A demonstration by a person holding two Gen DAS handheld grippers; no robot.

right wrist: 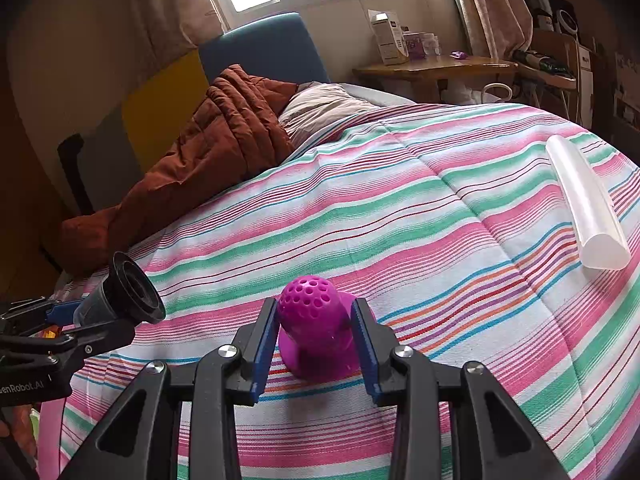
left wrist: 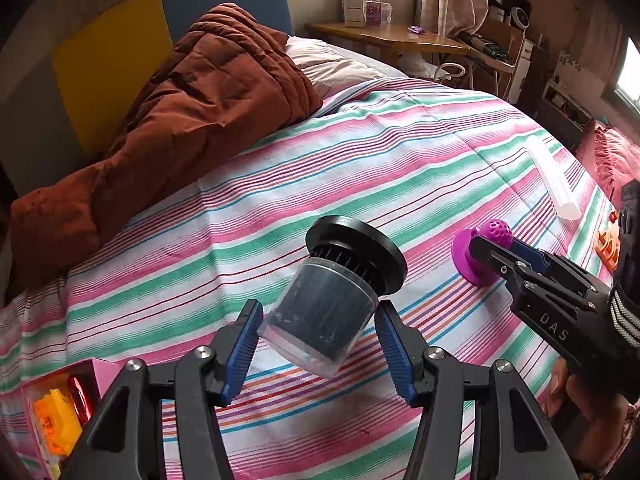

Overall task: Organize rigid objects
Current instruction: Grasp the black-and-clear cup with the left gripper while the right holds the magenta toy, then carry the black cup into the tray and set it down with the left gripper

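We grip the black filter canister (left wrist: 336,300) in our left gripper (left wrist: 320,344), lifted clear of the striped bedspread (left wrist: 360,152). Our right gripper (right wrist: 314,332) clasps the purple perforated piece (right wrist: 316,328), resting on the spread. Open cloth lies beyond; a white tube (right wrist: 588,204) sits far right. The right gripper's body reads "DAS".

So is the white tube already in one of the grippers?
No, the white tube lies alone on the striped bedspread, apart from both grippers.
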